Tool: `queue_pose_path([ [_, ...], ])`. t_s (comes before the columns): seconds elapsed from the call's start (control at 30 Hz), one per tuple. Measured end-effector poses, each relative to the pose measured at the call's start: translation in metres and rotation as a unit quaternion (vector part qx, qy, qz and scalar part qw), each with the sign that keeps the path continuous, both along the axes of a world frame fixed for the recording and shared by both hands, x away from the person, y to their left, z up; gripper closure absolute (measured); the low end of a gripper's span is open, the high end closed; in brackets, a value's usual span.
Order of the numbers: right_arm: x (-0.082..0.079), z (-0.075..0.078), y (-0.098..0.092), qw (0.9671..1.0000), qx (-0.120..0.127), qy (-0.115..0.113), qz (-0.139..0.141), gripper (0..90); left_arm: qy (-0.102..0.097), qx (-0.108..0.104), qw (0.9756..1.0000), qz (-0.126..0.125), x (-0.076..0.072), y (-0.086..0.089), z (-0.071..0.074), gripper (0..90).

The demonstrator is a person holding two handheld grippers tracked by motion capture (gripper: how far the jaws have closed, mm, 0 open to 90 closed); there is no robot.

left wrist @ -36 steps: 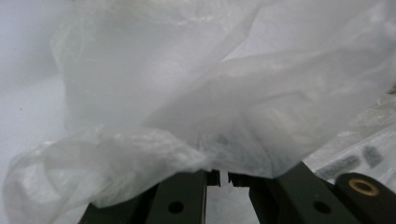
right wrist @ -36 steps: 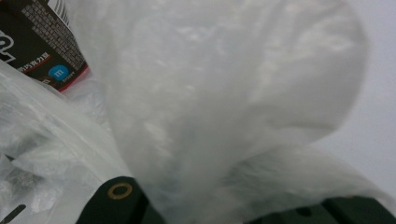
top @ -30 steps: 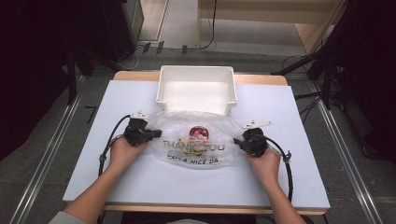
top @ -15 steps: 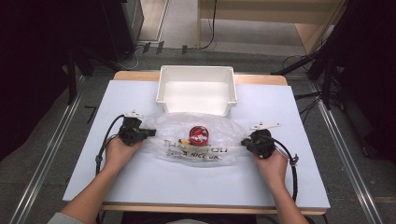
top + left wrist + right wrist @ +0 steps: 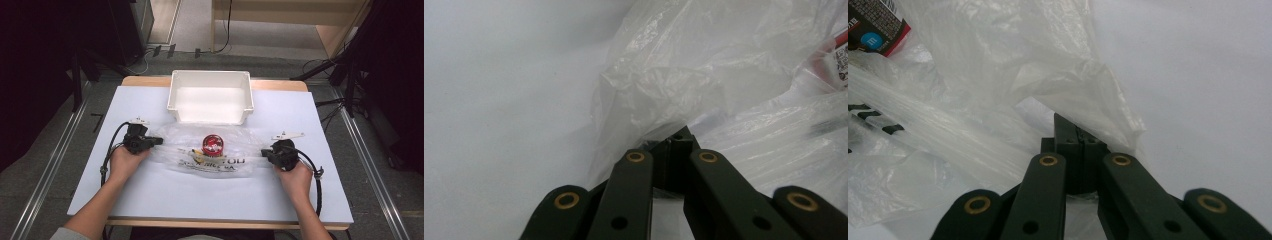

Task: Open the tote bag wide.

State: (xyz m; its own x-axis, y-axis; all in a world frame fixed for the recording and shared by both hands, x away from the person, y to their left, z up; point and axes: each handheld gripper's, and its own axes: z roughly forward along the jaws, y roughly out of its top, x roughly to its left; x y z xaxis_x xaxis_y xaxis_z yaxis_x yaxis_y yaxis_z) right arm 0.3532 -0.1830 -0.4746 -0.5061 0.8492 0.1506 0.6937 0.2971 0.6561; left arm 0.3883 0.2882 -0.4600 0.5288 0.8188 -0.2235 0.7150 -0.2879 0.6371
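Note:
A clear plastic bag (image 5: 220, 161) with dark printed lettering lies flat on the white table (image 5: 200, 195). Inside it sits a red round package (image 5: 212, 144). My left gripper (image 5: 159, 141) is shut on the bag's left edge, and my right gripper (image 5: 265, 154) is shut on its right edge, so the film lies stretched between them. In the left gripper view the jaws (image 5: 676, 142) meet on crumpled bag film (image 5: 704, 75), with the red package (image 5: 836, 50) at far right. In the right gripper view the closed jaws (image 5: 1075, 132) pinch the film (image 5: 973, 100), and the red package (image 5: 873, 25) shows at top left.
A white empty bin (image 5: 210, 97) stands just behind the bag at the table's far middle. Cables trail from both grippers along the person's wrists. Dark stands and cables lie on the floor around the table.
The two hands have drawn slightly apart, left gripper leftward and right gripper rightward, and the bag is spread wider and flatter between them. Both grips have held.

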Motion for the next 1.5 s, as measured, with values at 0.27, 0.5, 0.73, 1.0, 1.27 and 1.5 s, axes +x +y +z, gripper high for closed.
queue_pose_path([
  [0.27,0.000,0.000,-0.003,0.9999,0.008,0.008,-0.002,90.0,0.007,-0.005,0.9999,0.006,0.001,0.002,0.000,90.0],
  [0.5,0.001,-0.001,-0.005,1.0000,0.006,0.003,-0.005,90.0,0.000,0.000,0.9999,0.010,0.002,0.002,0.000,90.0],
  [0.73,0.002,-0.001,-0.006,1.0000,0.004,0.003,-0.004,90.0,-0.001,0.002,0.9999,0.010,0.002,0.003,0.000,90.0],
  [1.0,0.003,0.002,-0.001,0.9995,-0.031,-0.008,0.001,90.0,0.006,-0.014,0.9993,0.035,0.005,0.003,0.000,90.0],
  [1.27,-0.004,0.018,0.000,0.9996,0.021,-0.015,0.015,90.0,-0.035,0.001,0.9994,0.007,-0.006,-0.005,0.023,90.0],
  [1.5,-0.016,0.032,0.012,0.9976,0.033,-0.033,0.052,90.0,-0.050,0.001,0.9987,-0.008,-0.018,-0.009,0.043,90.0],
])
